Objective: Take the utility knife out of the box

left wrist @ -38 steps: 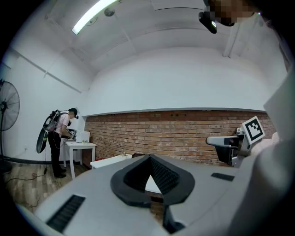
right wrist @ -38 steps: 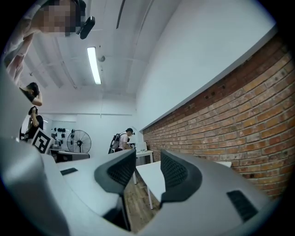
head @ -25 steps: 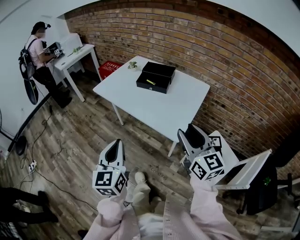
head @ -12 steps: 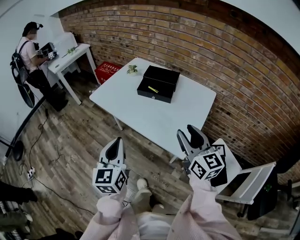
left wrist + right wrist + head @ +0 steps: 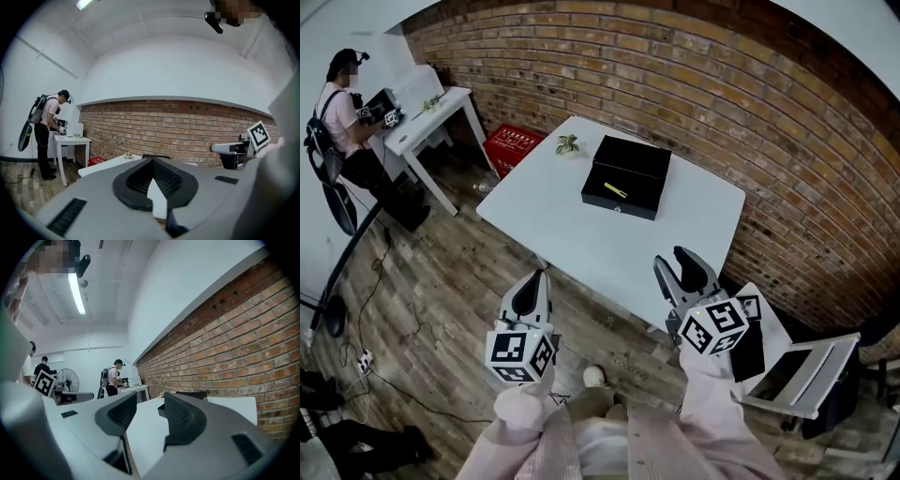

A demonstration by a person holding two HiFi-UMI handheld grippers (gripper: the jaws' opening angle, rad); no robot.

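Worn: pale pink sleeves (image 5: 523, 424), 6 o'clock. The left gripper (image 5: 538, 277) and right gripper (image 5: 673, 263) have grey shells, black ribbed pads (image 5: 180, 416), and white cubes (image 5: 521, 354) with black square markers.

Lab or test-studio workspace rather than a home: bare brick wall (image 5: 703, 84) along one side, plain white walls elsewhere, wood-plank floor (image 5: 431, 281) with loose cables (image 5: 362, 359) trailing across it. Sparse furnishing only: one white table (image 5: 581, 234) mid-room, a second white desk (image 5: 431, 120) at the far wall where a person with a backpack (image 5: 339, 117) stands over black gear with square markers (image 5: 377, 109), and a red plastic crate (image 5: 514, 145) on the floor between the two. Tube light (image 5: 76, 292) on the ceiling, pedestal fan (image 5: 69, 380) at the back, two more people (image 5: 43, 365) standing near it.
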